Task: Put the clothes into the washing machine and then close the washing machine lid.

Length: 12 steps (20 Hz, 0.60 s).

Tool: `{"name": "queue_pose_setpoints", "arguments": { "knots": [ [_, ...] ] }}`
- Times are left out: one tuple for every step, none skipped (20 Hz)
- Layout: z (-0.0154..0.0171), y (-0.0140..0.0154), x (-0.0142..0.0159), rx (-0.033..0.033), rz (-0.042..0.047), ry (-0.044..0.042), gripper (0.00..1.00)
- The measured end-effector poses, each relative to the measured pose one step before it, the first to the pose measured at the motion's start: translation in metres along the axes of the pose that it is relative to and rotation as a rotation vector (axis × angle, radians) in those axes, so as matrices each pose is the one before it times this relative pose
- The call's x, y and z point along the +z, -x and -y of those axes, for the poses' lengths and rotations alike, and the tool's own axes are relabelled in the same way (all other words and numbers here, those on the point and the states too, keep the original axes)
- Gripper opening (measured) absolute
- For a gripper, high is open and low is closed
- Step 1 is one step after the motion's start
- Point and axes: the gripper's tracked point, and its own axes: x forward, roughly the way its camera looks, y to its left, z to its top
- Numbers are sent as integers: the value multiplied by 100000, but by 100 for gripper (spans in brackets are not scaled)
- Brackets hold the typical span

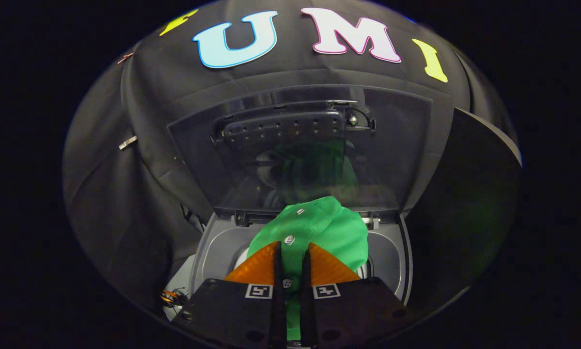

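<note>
The gripper [290,264] is pinched tight on the green shirt [319,232] above the washing machine [212,252] opening; lower it well inside before releasing, clear of the raised lid [406,145].

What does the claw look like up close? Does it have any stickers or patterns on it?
The claw has two wedge-shaped fingers that narrow toward their tips, with a finely ribbed surface. Behind them sit two chunky black blocks, one per finger. Each block carries a small square black-and-white marker, like a puzzle code. Round screw holes dot the blocks.
</note>
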Motion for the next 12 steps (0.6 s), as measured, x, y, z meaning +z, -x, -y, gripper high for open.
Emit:
{"name": "queue_pose_setpoints", "arguments": {
  "knots": [
    [-199, -451, -187, 1168, 557, 907, 22],
    [-40, -691, -435, 1019, -496, 201, 23],
    [70, -295, -485, 181, -874, -53, 38],
    [-31, -196, -413, 828, -319, 208, 54],
    [218, -687, -483, -336, -487, 870, 70],
    [265, 268, -390, 68, -212, 1276, 86],
    [306, -465, -384, -1211, 357, 1438, 100],
    [480, -30, -177, -969, 800, 1518, 100],
    [87, 154, 72, 340, 1429, 715, 100],
    [75, 35, 351, 1002, 2218, -1, 100],
    [-22, 450, 449, 770, 2670, -202, 100],
    [22, 462, 806, 718, 3512, -449, 100]
  ]
}}
